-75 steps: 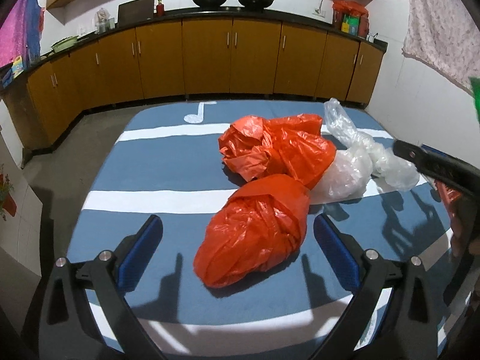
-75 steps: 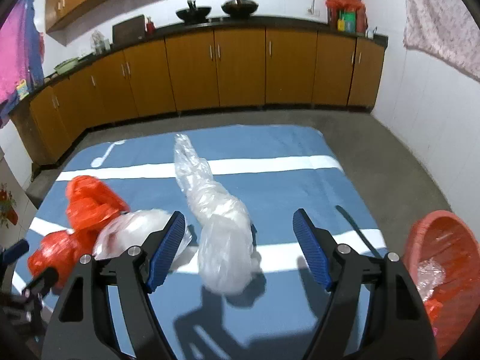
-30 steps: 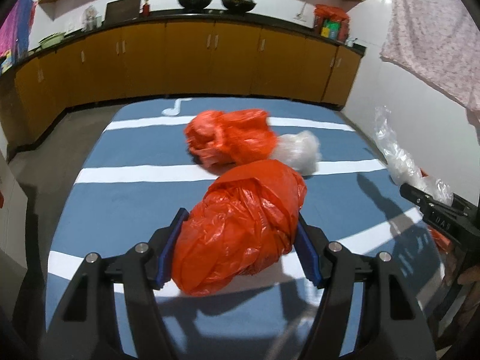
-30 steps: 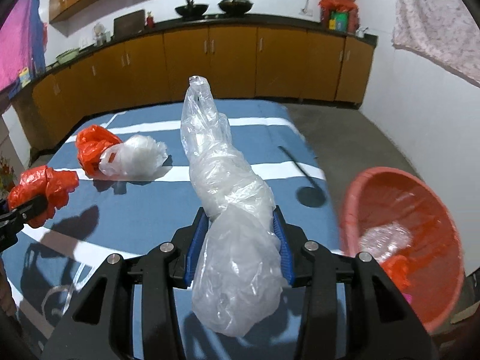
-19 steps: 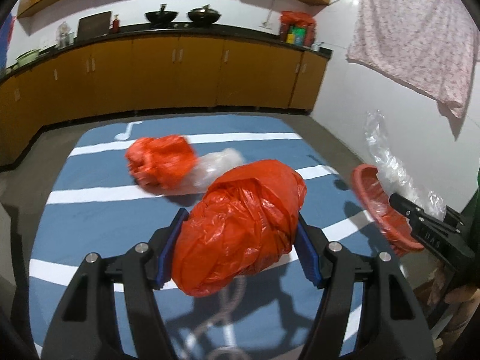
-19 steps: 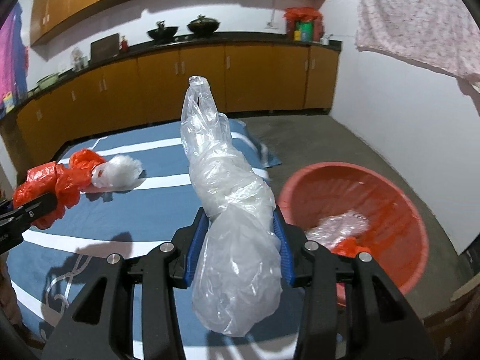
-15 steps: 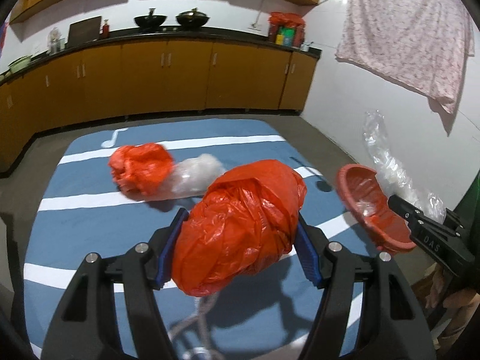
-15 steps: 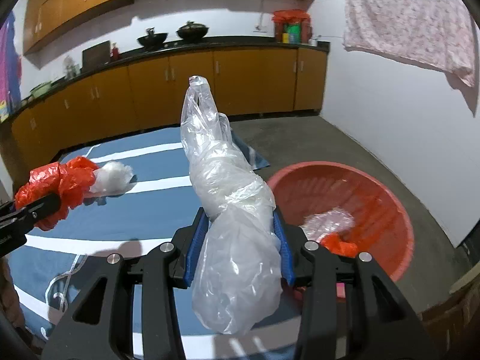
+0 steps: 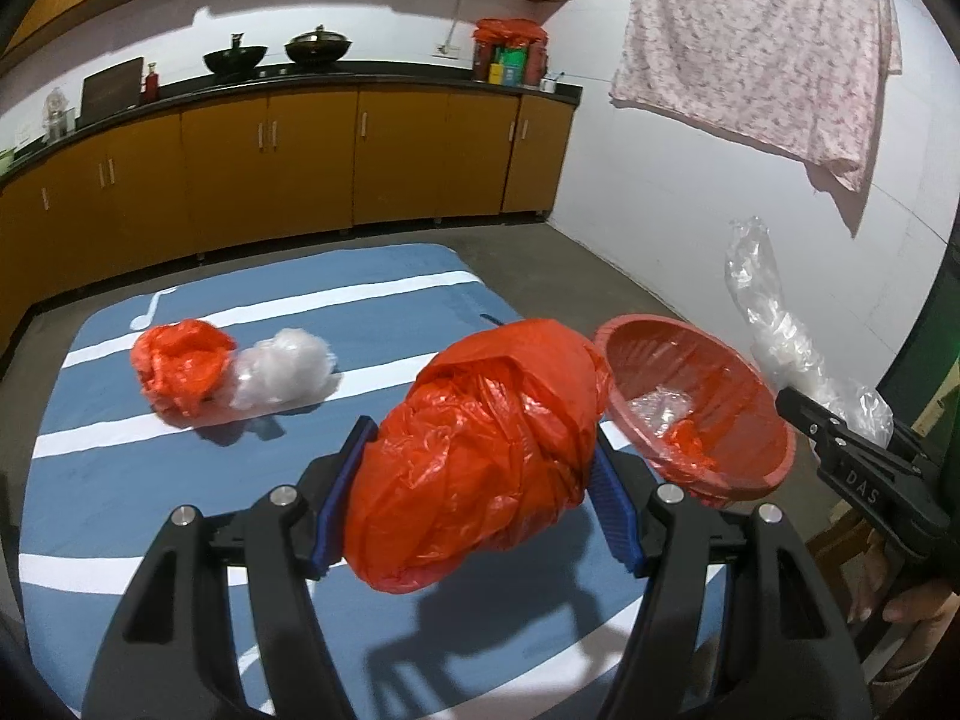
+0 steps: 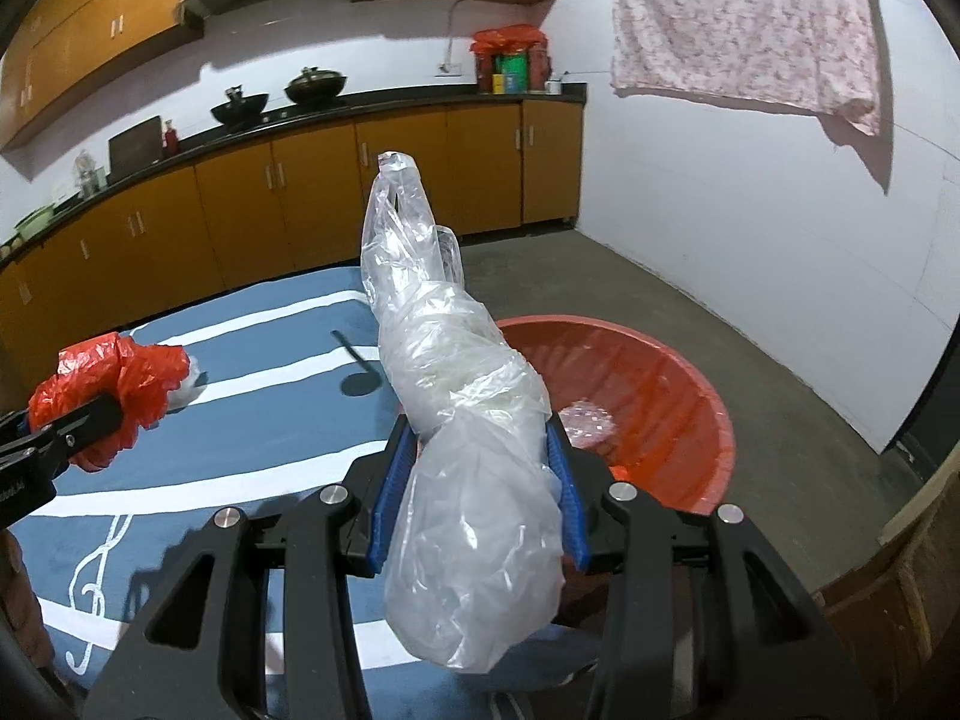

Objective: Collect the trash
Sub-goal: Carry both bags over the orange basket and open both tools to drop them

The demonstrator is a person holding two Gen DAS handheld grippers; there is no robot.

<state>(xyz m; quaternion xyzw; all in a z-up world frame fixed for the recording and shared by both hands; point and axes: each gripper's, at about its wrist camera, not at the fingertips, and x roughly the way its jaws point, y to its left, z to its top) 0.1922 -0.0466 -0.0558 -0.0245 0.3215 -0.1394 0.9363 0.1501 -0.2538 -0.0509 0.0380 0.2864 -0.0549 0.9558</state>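
Observation:
My left gripper (image 9: 474,498) is shut on a crumpled red plastic bag (image 9: 480,456), carried above the blue striped mat (image 9: 108,480). My right gripper (image 10: 477,498) is shut on a long clear plastic bag (image 10: 462,420), held just before the red basin (image 10: 678,384). That basin (image 9: 720,378) stands off the mat's right edge and holds a clear wad and red scraps. Another red bag (image 9: 180,360) and a clear bag (image 9: 282,369) lie together on the mat at the far left.
Orange cabinets (image 9: 300,168) under a black counter run along the far wall. A white wall (image 10: 750,228) with a hanging floral cloth (image 9: 768,42) closes the right side. Bare concrete floor (image 10: 810,396) surrounds the basin. A wooden piece (image 10: 900,594) stands at lower right.
Both grippers closed on their bags, lifted them and swung right; the basin has come into view and closer, and the two bags left on the mat have slid toward the left.

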